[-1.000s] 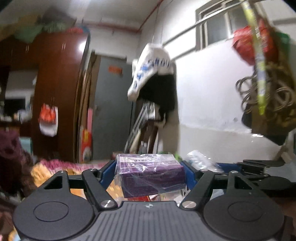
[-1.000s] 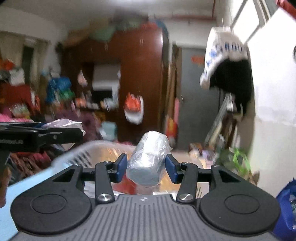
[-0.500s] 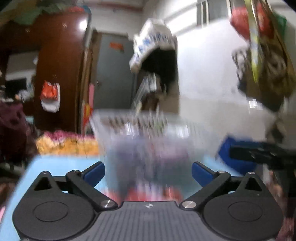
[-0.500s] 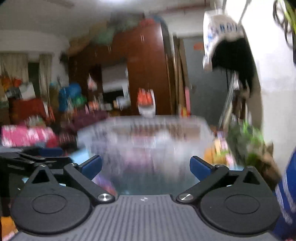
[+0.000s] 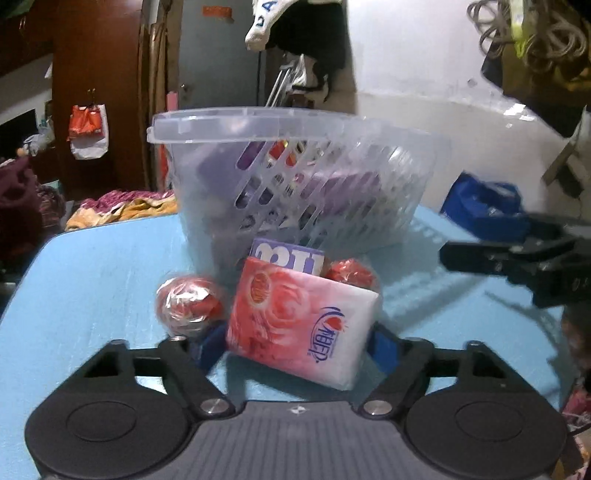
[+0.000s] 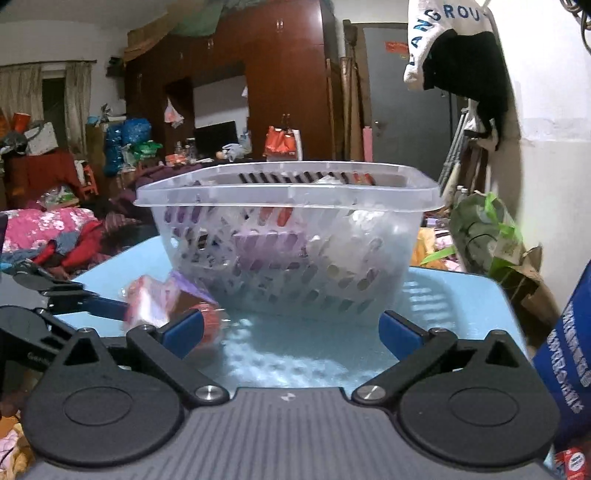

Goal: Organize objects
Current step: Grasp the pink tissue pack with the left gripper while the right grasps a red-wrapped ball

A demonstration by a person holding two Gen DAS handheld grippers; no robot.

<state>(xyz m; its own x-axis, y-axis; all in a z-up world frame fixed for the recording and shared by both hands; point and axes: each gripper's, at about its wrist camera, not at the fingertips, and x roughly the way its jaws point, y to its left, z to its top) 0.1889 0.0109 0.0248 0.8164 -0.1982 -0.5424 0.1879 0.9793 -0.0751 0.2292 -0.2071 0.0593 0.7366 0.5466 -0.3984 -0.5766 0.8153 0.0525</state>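
Sitting on the blue table [image 5: 92, 266], the basket [image 5: 291, 177] already holds purple packs. Left gripper [image 5: 295, 341] has just been closing around the pink tissue pack [image 5: 299, 321], pads at its sides; square up before lifting. Right gripper [image 6: 291, 328] gapes wide, empty.

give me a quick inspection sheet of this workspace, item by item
surface: light blue table, bare patches in front of the basket
job's things: clear slotted basket holding purple packs; on the table before it a pink tissue pack, a purple pack behind that, two red wrapped balls
clutter: nothing seen on the table beyond these
grippers: left gripper has just been closing, pink tissue pack between its fingers, contact unclear; right gripper open, nothing between its fingers
cables: coiled cords hanging on the wall
surroundings: brown wardrobe, piled clothes, grey door
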